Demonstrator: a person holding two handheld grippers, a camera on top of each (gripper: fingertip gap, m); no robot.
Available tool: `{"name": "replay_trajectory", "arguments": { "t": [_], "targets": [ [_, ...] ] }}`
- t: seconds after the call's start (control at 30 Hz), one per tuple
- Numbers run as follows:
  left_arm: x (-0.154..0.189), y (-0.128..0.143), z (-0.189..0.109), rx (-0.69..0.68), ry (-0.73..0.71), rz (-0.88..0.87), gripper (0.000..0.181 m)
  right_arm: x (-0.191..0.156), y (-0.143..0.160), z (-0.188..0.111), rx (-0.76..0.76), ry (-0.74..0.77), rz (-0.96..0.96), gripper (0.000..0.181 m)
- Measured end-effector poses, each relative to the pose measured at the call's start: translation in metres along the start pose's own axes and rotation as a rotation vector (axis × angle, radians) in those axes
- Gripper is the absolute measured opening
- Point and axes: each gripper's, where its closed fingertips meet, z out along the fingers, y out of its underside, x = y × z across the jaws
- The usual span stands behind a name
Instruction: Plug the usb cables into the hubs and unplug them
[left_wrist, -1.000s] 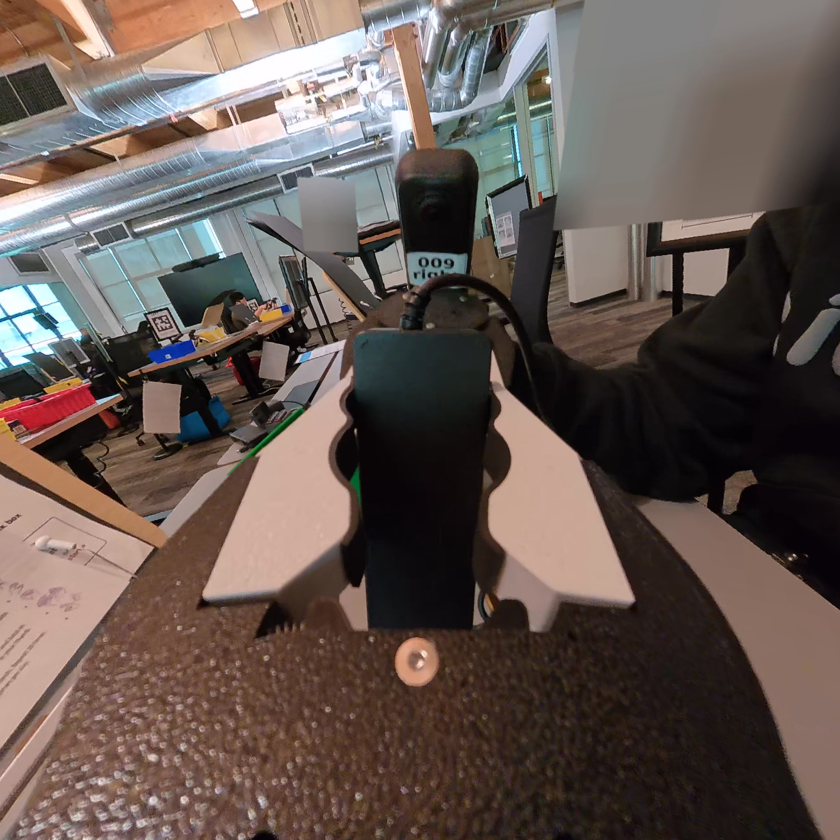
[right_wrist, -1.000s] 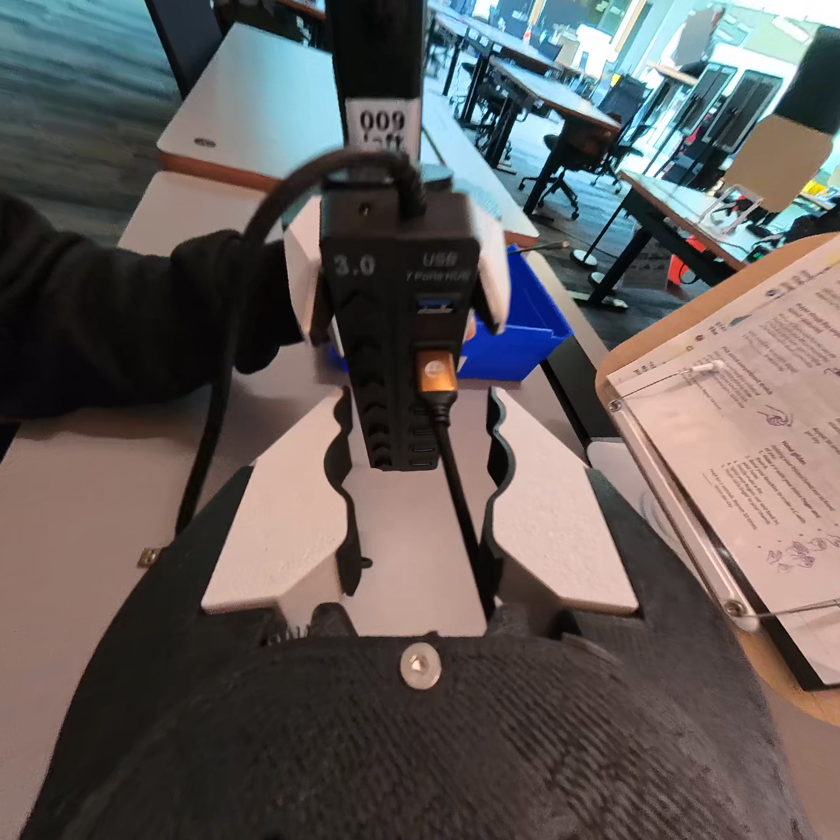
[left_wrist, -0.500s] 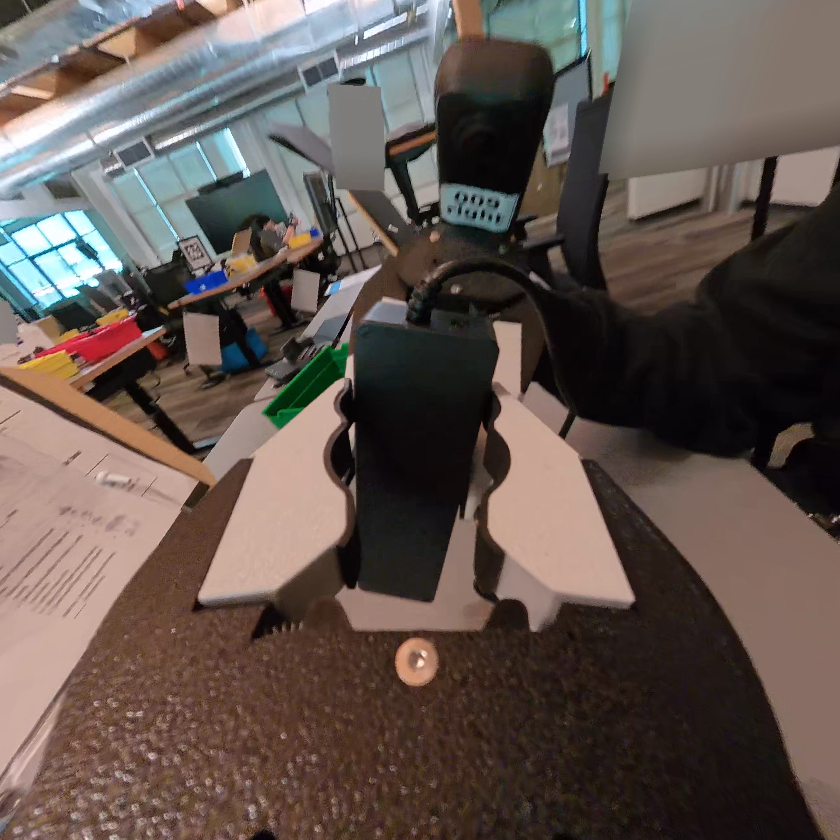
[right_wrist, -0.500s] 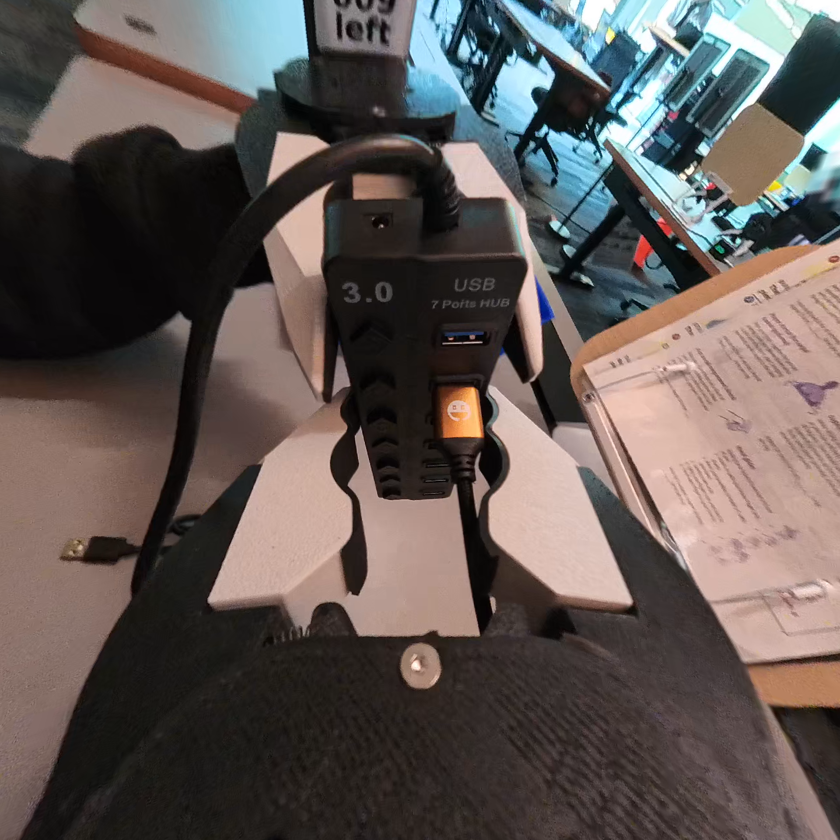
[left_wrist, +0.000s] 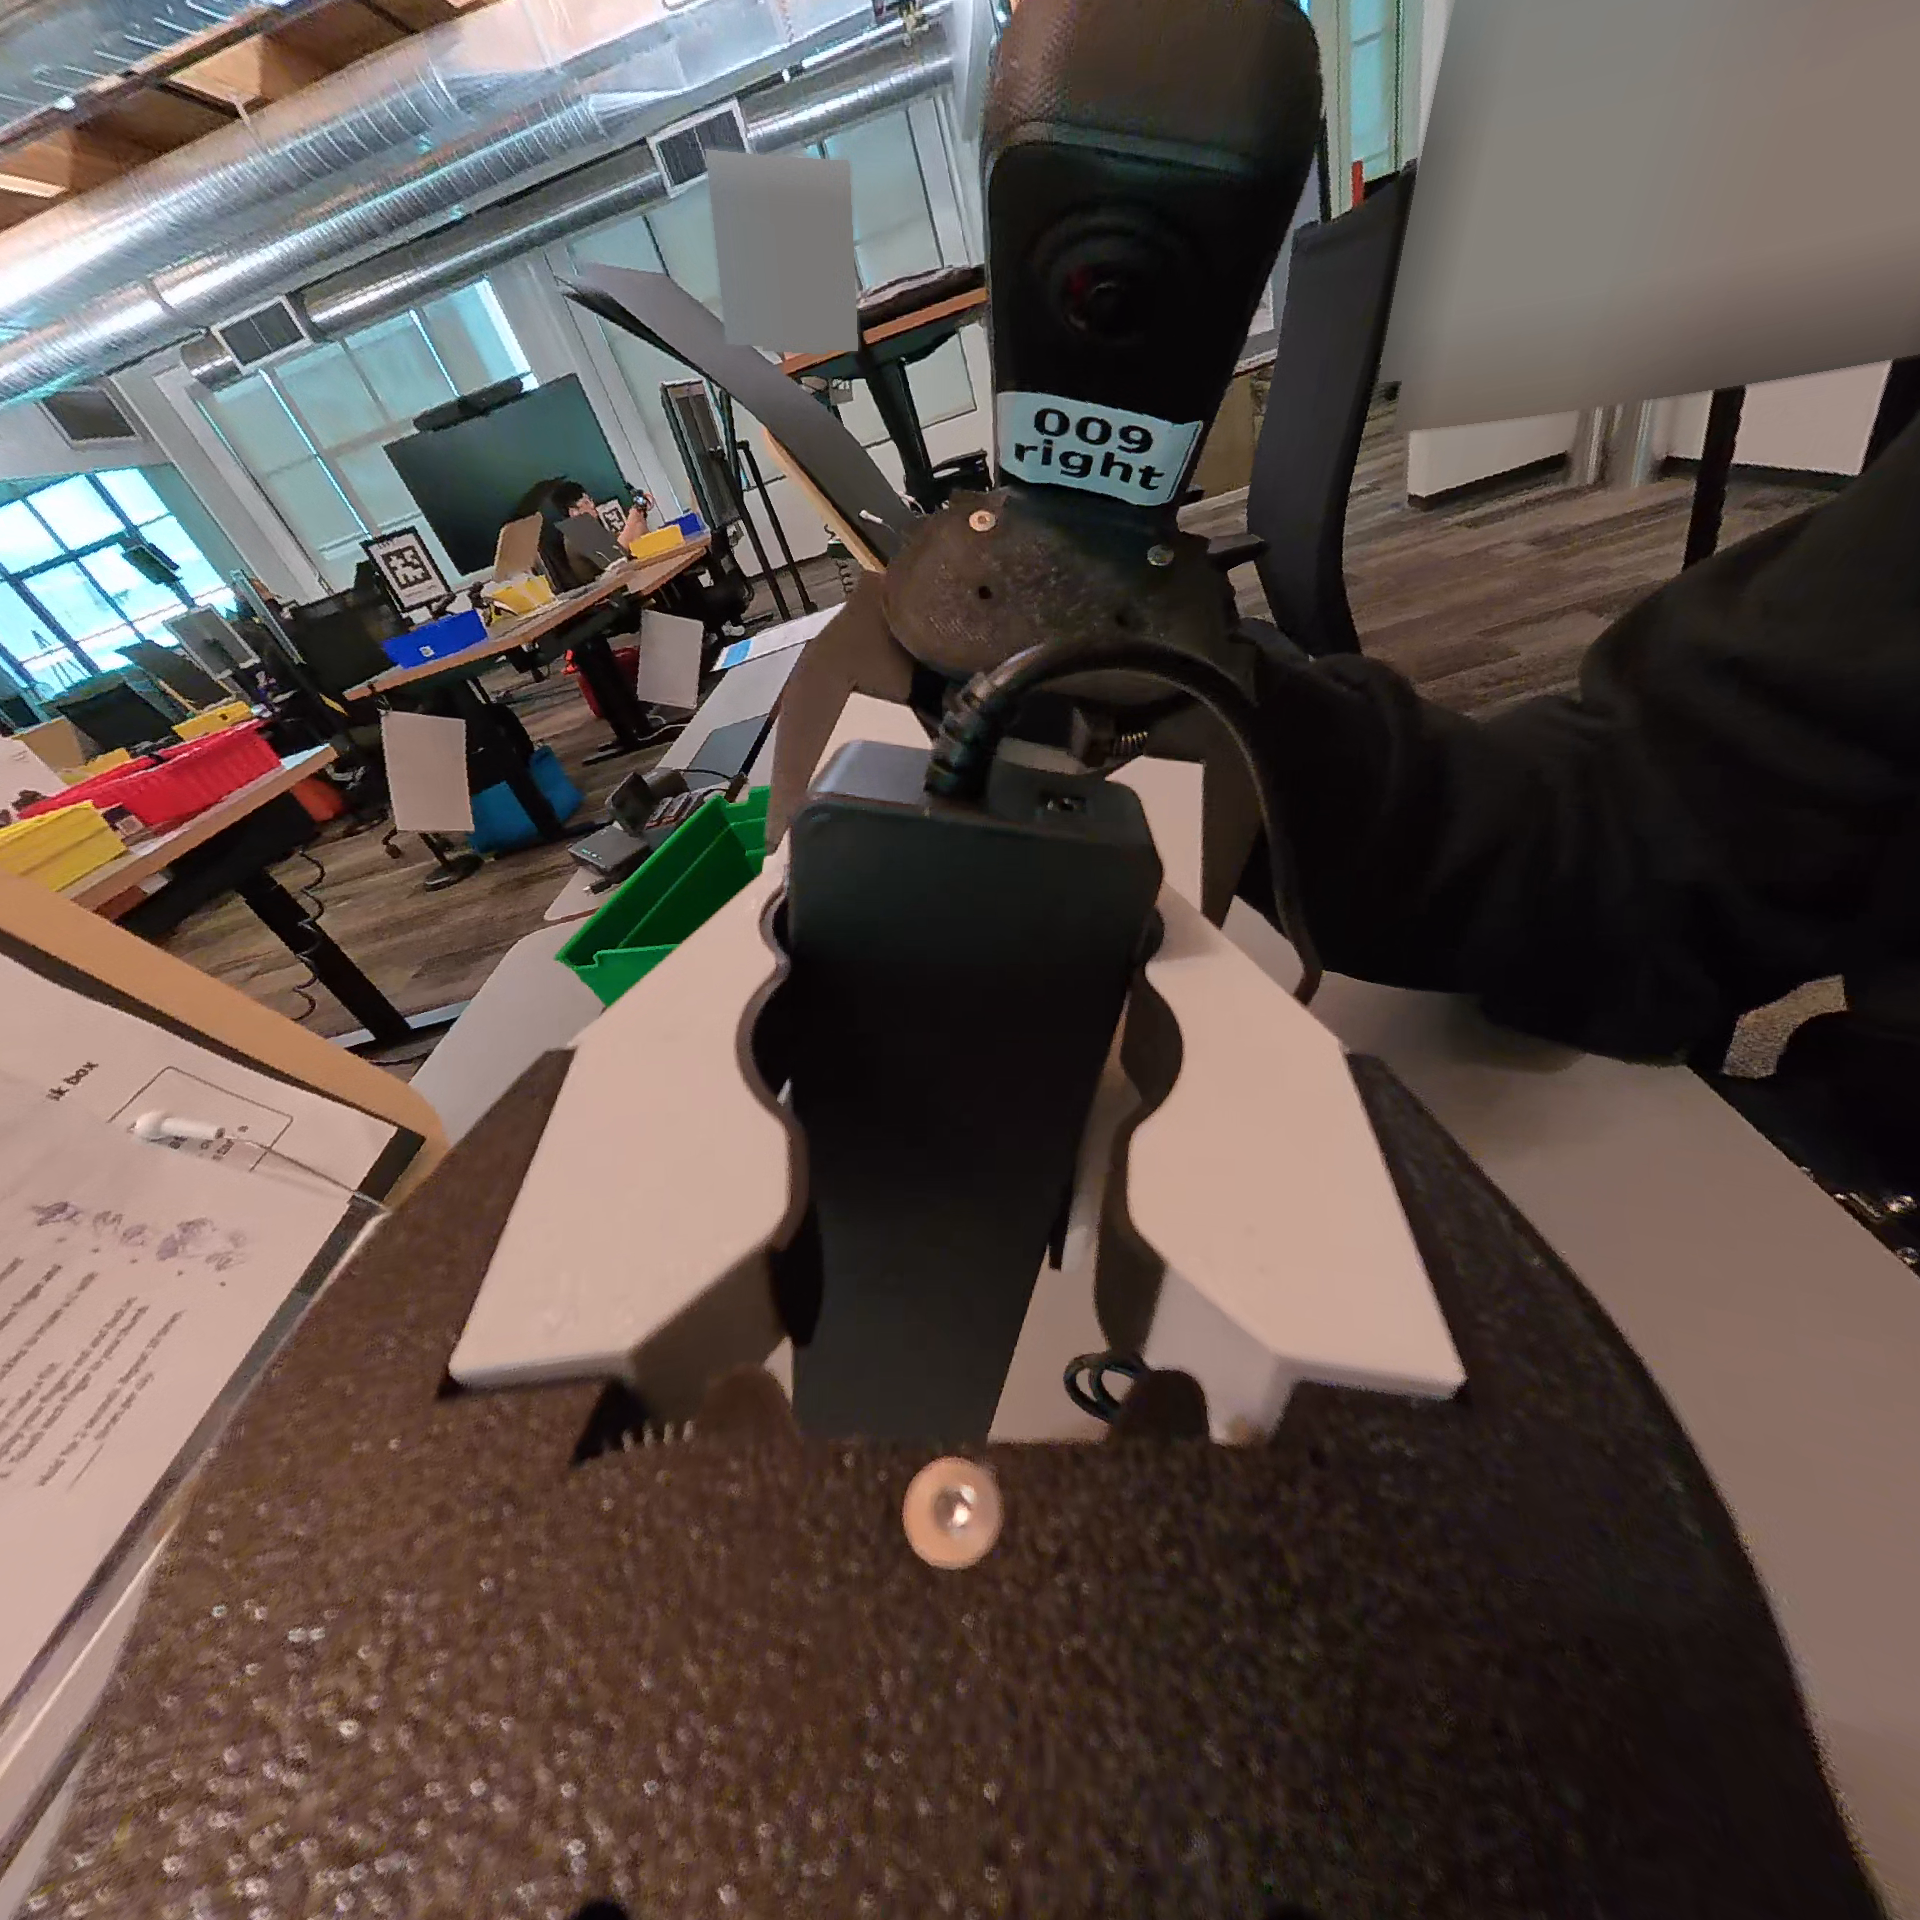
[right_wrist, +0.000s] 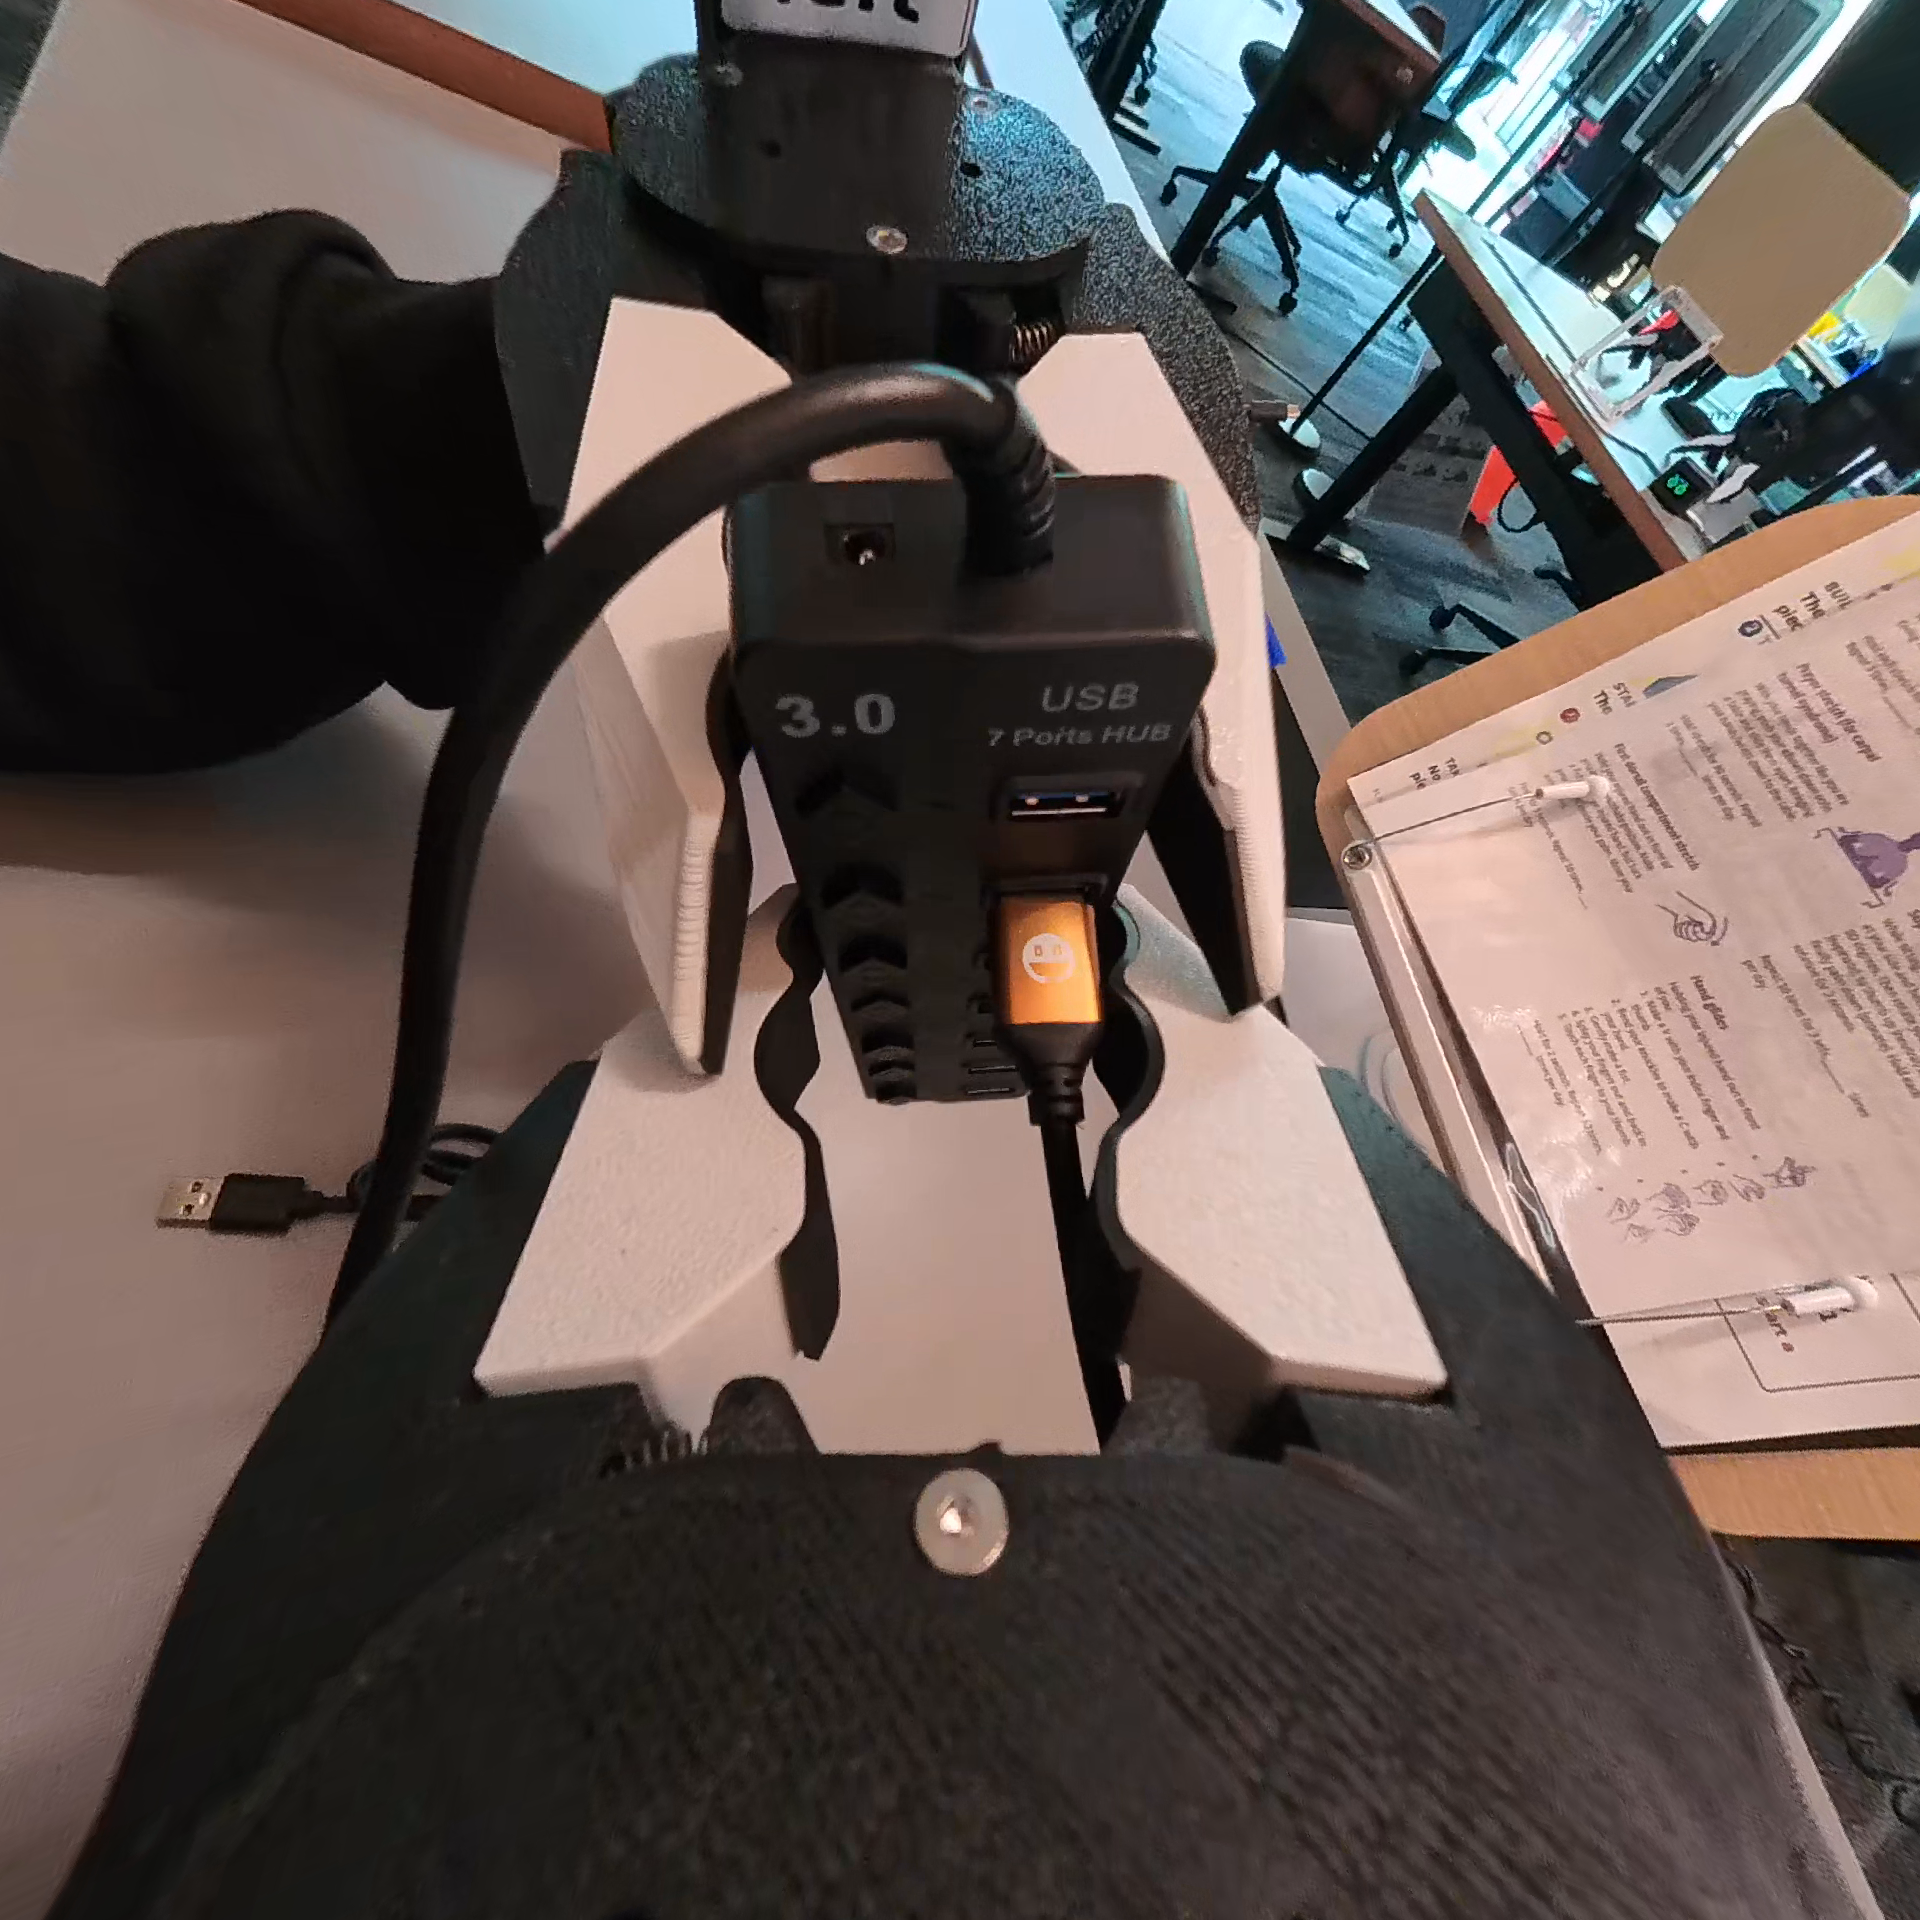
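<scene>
Hub (left_wrist: 961, 1091) clamped in left gripper (left_wrist: 951, 1132) — orange plug (right_wrist: 1047, 961) between right gripper (right_wrist: 956, 1049) fingers

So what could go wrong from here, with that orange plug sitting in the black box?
The right fingers sit open around the thin cable of the orange plug, and it hugs one side; closing there might tug the cable, not the plug. Only the left fingers grip the hub, so a hard pull could tilt it. The hub's thick cable droops to the table and may snag.
</scene>
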Motion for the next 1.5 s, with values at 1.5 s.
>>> {"name": "replay_trajectory", "arguments": {
  "t": [1.5],
  "targets": [
    [-0.004,-0.001,-0.015,0.023,0.003,0.036,0.062,0.014,-0.023,-0.03,0.268,-0.082,0.165,0.014]
  ]
}}
